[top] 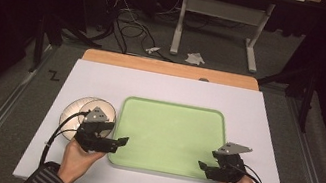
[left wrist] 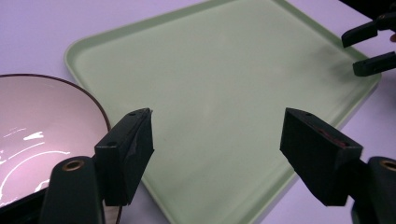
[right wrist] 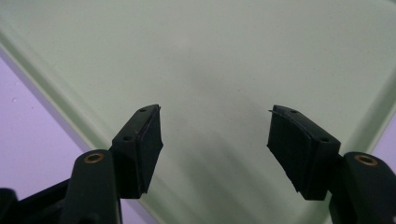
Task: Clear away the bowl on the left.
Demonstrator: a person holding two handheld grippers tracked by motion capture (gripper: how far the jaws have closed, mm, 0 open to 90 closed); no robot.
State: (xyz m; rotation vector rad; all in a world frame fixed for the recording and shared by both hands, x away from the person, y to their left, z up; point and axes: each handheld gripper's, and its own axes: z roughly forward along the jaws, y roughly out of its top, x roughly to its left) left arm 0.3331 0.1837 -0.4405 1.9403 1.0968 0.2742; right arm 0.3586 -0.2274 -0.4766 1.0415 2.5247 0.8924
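Evidently poised to start, both grippers' fingers are spread apart and empty: the tray (top: 169, 136) lies between them, the bowl (top: 77, 109) just behind the left gripper (top: 117, 141), right gripper (top: 203, 166) opposite.

I count one green tray (top: 168, 135) at the frame's centre, one white bowl (top: 78, 107) at lower left, and my two grippers.
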